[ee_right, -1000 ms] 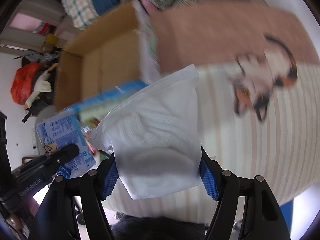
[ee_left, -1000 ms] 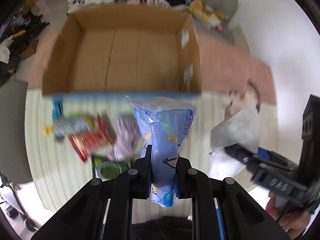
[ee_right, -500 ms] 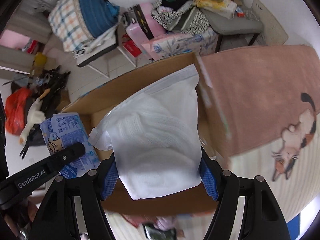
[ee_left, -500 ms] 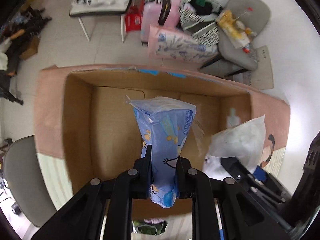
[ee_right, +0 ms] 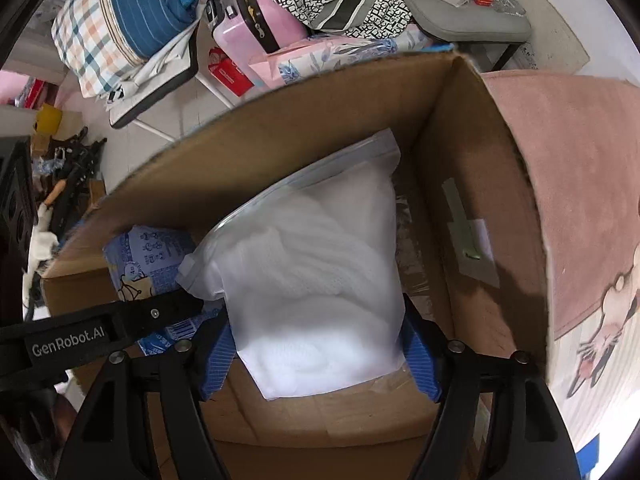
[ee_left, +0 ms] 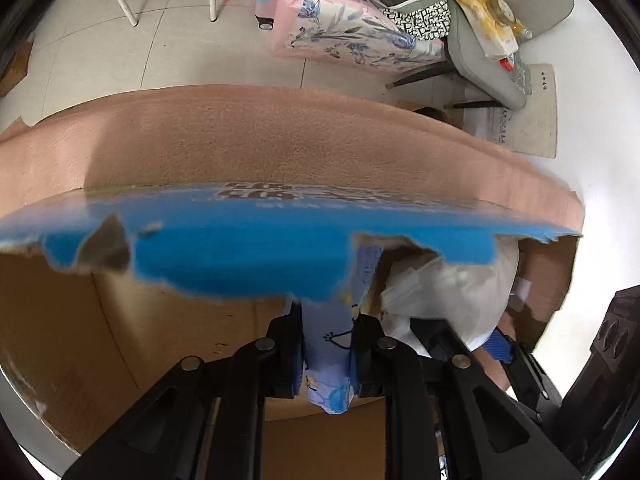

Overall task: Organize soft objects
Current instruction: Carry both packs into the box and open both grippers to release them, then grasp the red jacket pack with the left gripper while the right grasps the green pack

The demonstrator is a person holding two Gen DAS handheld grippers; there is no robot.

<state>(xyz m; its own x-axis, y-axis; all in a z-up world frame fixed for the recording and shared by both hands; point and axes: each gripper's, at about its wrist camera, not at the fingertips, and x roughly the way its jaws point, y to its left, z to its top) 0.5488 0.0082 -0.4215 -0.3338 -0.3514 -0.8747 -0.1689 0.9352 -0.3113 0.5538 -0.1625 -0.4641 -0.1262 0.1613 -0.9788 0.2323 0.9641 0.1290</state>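
Left gripper: my left gripper (ee_left: 327, 354) is clamped on the blue printed pack (ee_left: 328, 344), which stands upright between the fingers; its lower end hangs below them.
Blue pack, position: inside the cardboard box (ee_right: 304, 128), close to the far wall. In the left wrist view its top is hidden behind the box's torn blue flap (ee_left: 240, 248).
Right gripper: my right gripper (ee_right: 320, 344) is clamped on the white bag (ee_right: 316, 280), the blue finger pads (ee_right: 420, 360) pressing on both sides of its lower part.
White bag, position: a clear zip bag with white knit fabric in it, held inside the box near its right wall, sealed edge tilted up toward the far corner.
Between them: the blue pack (ee_right: 148, 256) sits just left of the white bag; I cannot tell whether they touch.
Box surroundings: the box rests on a pink mat (ee_right: 580, 184) with a cat print (ee_right: 608, 320).
Beyond the box: a pink suitcase (ee_right: 256, 24), a floral bag (ee_left: 344, 32) and a grey chair (ee_left: 500, 36) stand on the tiled floor.
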